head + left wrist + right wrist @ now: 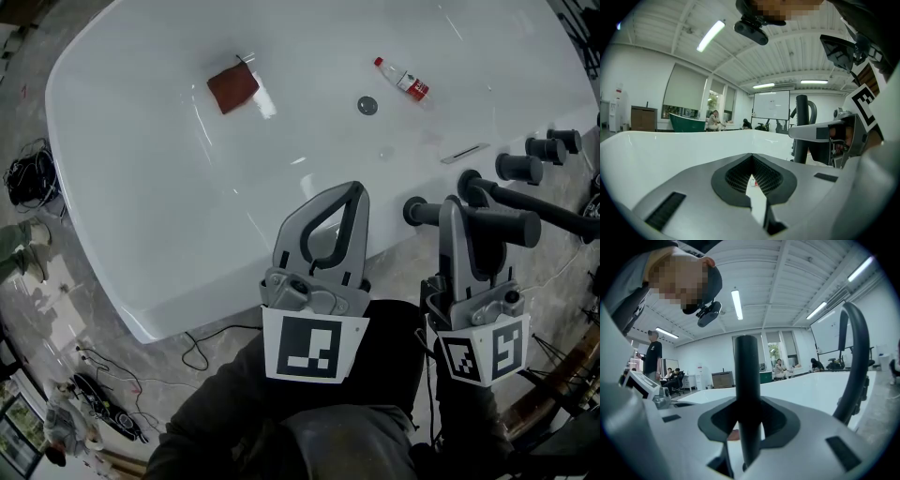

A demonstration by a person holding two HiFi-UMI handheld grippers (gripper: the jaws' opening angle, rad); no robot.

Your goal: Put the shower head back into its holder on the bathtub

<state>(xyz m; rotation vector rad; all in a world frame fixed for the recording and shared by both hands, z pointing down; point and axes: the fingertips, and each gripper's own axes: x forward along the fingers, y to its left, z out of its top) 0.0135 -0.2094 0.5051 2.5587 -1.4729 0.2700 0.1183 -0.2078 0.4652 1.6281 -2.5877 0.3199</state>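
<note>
The shower head (506,226) lay crosswise in the right gripper's (454,206) tight clamp at the bathtub's (103,234) near rim, beside the dark fittings (518,168), apparently not yet seated in its holder. The left gripper (352,191) hovered alongside, closed and empty.

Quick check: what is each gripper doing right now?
Left hand-held gripper: closed, nothing in it.
Right hand-held gripper: closed on the shower head.
</note>
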